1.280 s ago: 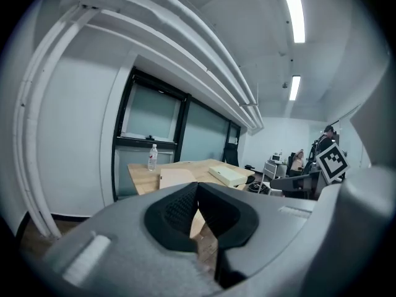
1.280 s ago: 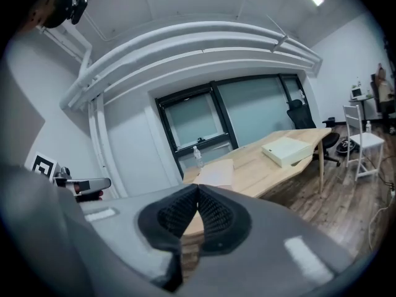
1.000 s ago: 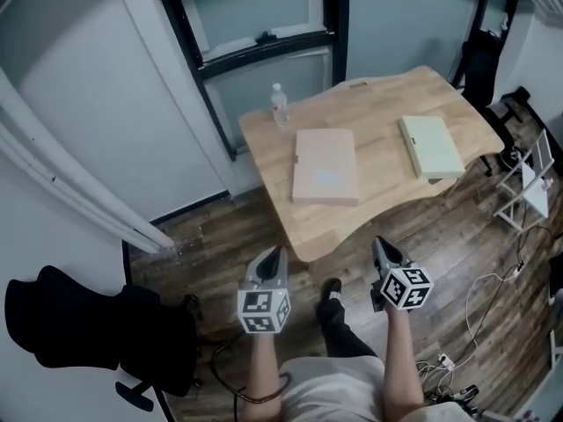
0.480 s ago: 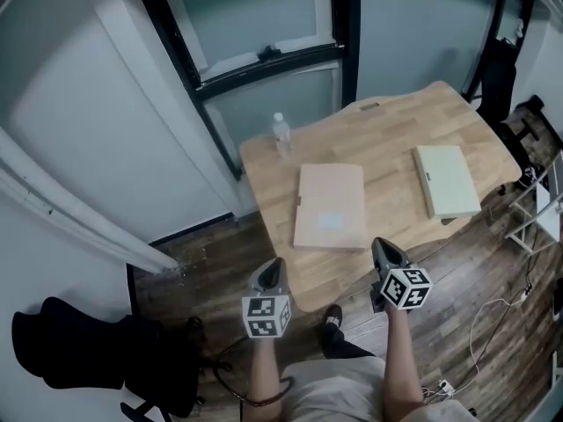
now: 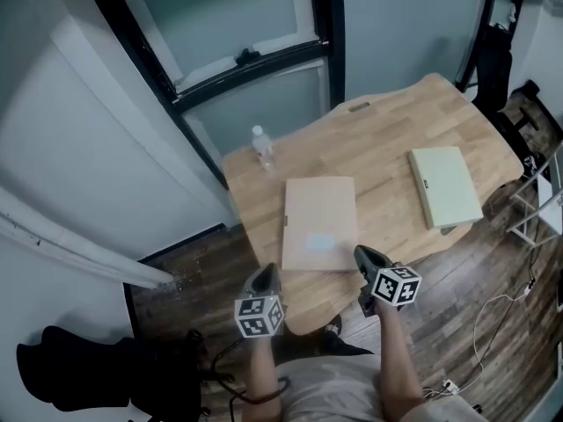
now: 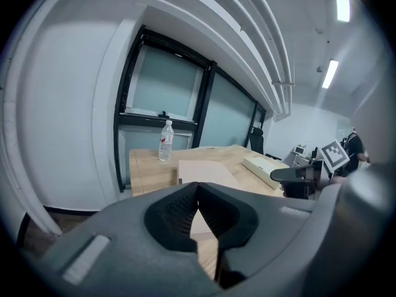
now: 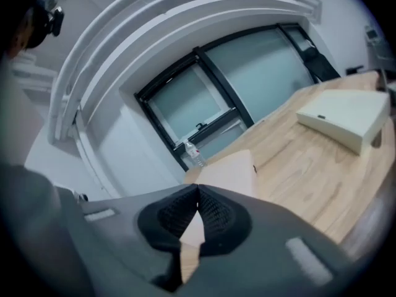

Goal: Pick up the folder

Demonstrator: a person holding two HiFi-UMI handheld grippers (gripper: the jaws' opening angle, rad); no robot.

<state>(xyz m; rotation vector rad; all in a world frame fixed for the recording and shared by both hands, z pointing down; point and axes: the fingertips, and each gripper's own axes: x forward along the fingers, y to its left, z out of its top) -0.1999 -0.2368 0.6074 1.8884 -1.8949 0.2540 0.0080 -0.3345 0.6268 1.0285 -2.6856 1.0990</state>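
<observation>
Both the left gripper (image 5: pixel 267 273) and the right gripper (image 5: pixel 363 255) are fully closed and empty, low in the frame by the desk's (image 5: pixel 378 139) near edge. The tan folder (image 5: pixel 320 223) lies flat at mid-frame, with a green folder (image 5: pixel 445 185) to its right.

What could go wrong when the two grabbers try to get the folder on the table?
1. The left gripper and right gripper both have shut jaws, so they might just push the tan folder instead of gripping it.
2. It lies flat on the table, so a jaw may not get under its edge.
3. If shoved, it could tip the water bottle standing beyond its far corner.
</observation>
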